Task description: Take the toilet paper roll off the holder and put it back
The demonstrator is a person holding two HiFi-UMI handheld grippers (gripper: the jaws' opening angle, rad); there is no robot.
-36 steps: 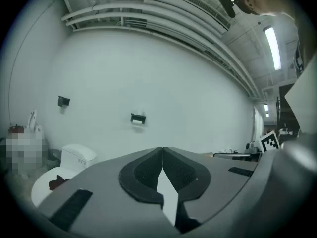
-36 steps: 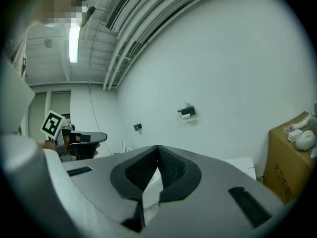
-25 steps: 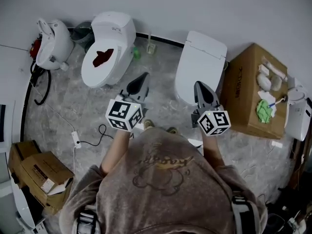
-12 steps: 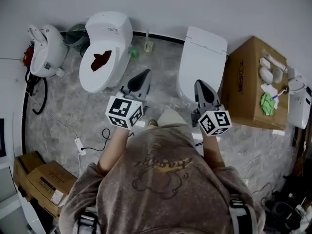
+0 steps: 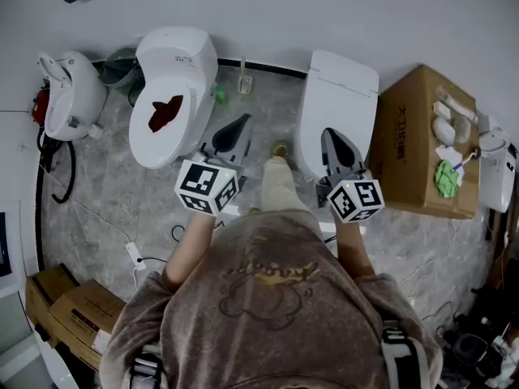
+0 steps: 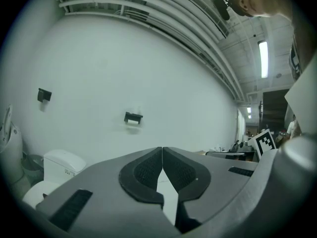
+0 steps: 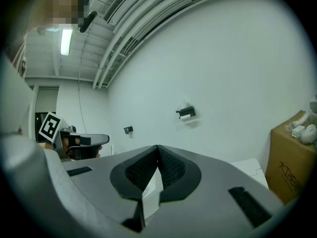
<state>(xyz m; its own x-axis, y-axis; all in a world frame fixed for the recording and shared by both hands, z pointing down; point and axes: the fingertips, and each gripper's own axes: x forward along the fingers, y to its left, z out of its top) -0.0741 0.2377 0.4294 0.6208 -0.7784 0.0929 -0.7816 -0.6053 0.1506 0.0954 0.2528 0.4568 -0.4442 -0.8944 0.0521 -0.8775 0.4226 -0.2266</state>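
A black wall holder (image 6: 132, 117) with a pale toilet paper roll (image 6: 132, 124) under it hangs on the white wall, far ahead in the left gripper view. The right gripper view has the same holder (image 7: 185, 113) and roll (image 7: 187, 118), small and distant. My left gripper (image 5: 241, 122) (image 6: 161, 150) is shut, its pads meeting at the tips with nothing between them. My right gripper (image 5: 328, 134) (image 7: 157, 148) is shut and empty too. Both point toward the wall, held in front of the person's chest.
Below the grippers stand an open toilet (image 5: 166, 104) with something dark red in the bowl and a closed-lid toilet (image 5: 336, 104). A cardboard box (image 5: 418, 148) with small items is at the right, another fixture (image 5: 69, 96) at the left. A second black holder (image 6: 44, 95) is further left on the wall. Cables cross the floor.
The person has stepped toward the wall, one leg swinging forward between the toilets. Both grippers stay shut and hold the same place in the head view.
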